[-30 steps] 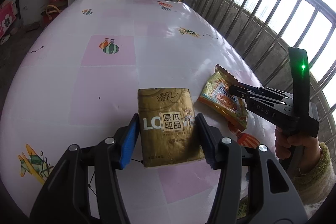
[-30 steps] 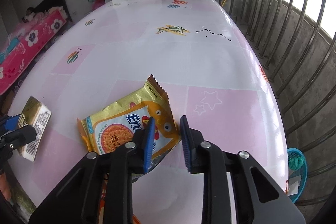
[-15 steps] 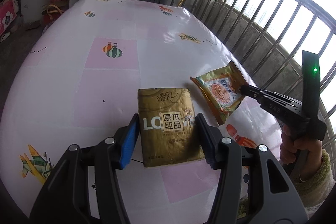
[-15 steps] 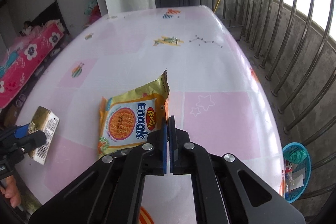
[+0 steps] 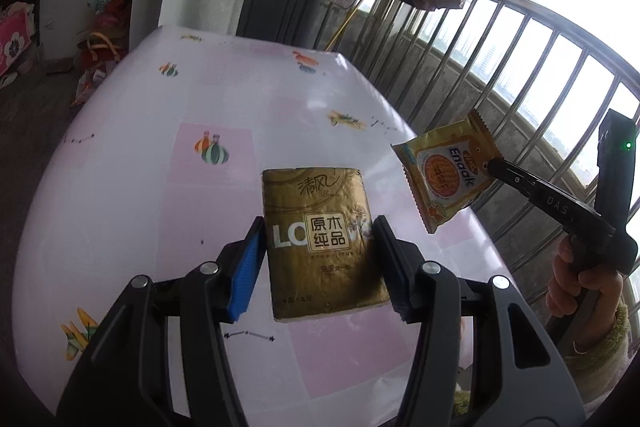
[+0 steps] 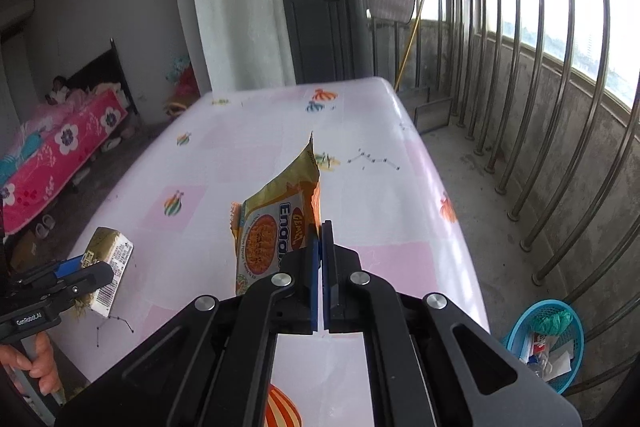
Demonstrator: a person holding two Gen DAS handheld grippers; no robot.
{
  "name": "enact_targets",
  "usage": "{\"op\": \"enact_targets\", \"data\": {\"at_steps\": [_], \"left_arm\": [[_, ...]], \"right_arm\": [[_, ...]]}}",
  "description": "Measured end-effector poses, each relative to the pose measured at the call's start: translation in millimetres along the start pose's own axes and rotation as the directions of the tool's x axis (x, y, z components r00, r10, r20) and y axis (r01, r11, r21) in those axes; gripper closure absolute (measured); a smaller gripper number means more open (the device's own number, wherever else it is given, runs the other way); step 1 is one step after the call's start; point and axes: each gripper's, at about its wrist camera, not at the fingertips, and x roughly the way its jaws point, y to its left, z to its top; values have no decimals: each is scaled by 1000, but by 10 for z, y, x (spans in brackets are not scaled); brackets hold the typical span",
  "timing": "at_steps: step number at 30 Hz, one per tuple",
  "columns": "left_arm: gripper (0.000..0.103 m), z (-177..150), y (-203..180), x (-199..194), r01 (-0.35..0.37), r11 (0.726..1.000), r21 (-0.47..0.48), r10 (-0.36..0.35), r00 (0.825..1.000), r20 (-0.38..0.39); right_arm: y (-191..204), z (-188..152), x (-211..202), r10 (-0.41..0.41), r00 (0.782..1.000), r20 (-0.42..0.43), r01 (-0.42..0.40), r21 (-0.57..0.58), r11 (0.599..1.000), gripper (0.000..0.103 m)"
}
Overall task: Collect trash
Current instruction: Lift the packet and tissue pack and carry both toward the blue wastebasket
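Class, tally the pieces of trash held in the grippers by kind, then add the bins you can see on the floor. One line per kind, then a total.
Gold tissue pack: 1
Snack wrapper: 1
Blue basket with rubbish on the floor: 1
Total: 3

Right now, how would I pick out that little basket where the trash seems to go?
Find the pink-and-white table by the balcony railing. On the concrete floor past its near right corner sits the blue basket, already holding scraps; it is the only container on that floor.
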Motion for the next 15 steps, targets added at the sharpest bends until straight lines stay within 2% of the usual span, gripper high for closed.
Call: {"op": "enact_targets", "data": {"at_steps": [6,10,13,15], "left_arm": [[52,322,-269,-16,67,996,65,-70,997,41],[52,530,-579,94,140,983,119,-146,989,39],[52,661,-874,246,210,964,161,-214,977,8],[52,749,-1093,406,271,947,173,-271,962,-28]], "right_arm": [[-265,118,-223,-42,997,71,38,58,998,102],[-579,128,-391,-98,990,106,84,128,988,102],[-849,78,-514,-160,979,122,136,184,973,101],[-1059,17,-616,-222,967,126,190,226,956,102]]}}
